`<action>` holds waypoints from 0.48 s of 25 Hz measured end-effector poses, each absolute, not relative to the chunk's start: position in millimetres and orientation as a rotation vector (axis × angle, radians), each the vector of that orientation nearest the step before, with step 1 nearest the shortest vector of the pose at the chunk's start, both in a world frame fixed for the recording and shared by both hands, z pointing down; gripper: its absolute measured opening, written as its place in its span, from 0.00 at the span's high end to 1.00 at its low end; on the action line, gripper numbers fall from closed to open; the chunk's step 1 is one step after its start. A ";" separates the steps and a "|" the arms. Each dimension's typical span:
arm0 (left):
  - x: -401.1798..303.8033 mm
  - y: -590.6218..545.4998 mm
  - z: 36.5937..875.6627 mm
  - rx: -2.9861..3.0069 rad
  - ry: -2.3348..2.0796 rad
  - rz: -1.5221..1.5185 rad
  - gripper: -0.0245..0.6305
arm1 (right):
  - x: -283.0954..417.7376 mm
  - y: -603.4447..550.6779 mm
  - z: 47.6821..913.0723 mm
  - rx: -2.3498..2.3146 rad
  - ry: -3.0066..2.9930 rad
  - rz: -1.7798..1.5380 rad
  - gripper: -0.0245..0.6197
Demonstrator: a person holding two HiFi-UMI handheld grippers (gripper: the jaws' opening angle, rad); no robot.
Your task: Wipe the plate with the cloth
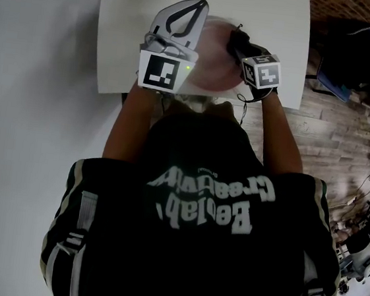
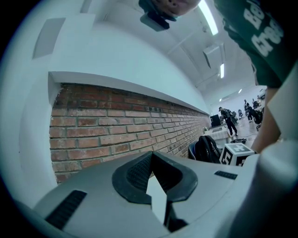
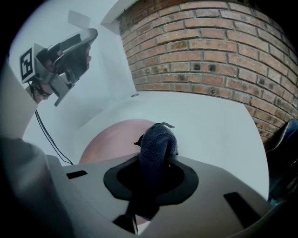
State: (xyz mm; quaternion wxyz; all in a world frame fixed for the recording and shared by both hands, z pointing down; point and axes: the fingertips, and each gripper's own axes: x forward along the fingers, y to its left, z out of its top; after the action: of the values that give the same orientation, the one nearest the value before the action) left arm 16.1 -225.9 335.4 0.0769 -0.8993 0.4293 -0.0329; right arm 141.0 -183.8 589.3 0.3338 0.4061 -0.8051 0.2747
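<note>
The pink plate (image 1: 211, 64) lies flat on the white table (image 1: 121, 37) right in front of the person, and nothing is on it. No crumbs or smears show on its face, though it is slightly blurred in the head view.

The dark blue cloth (image 3: 157, 142) is bunched up and pinched firmly in the right gripper (image 3: 156, 162). Its free end pokes out over the plate's right side. I cannot tell whether it touches the surface.

The left gripper (image 2: 151, 155) is lifted off the table over the plate's left edge and aimed at the brick wall (image 2: 116, 125). Its jaw tips are pressed together with nothing between them, so the plate is unsteadied.

Wiping seems to be in hand. How much of the plate is already covered cannot be judged, and the left part looks least reached.
</note>
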 end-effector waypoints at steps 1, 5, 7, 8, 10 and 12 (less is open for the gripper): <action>18.4 -225.5 335.1 -2.697 1.279 -0.099 0.96 | 143.2 -179.9 581.1 1.067 -2.082 0.708 0.88; 20.7 -221.3 334.9 -2.702 1.257 -0.097 0.96 | 135.8 -168.6 557.2 1.066 -2.096 0.682 0.88; 19.6 -219.7 334.4 -2.705 1.255 -0.091 0.96 | 138.4 -160.2 565.4 1.068 -2.088 0.688 0.88; 19.1 -219.5 333.4 -2.706 1.256 -0.088 0.96 | 140.9 -154.9 570.2 1.068 -2.076 0.698 0.88; 18.5 -219.6 331.6 -2.702 1.256 -0.087 0.96 | 144.3 -146.4 574.8 1.065 -2.064 0.704 0.88; 17.3 -219.6 332.2 -2.698 1.255 -0.090 0.96 | 145.6 -139.4 578.1 1.057 -2.057 0.701 0.88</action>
State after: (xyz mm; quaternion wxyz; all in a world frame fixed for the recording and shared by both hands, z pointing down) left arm 17.3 -219.6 332.2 0.0823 -0.9032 0.4202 -0.0300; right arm 145.6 -139.4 578.1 0.3543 0.4091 -0.7959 0.2713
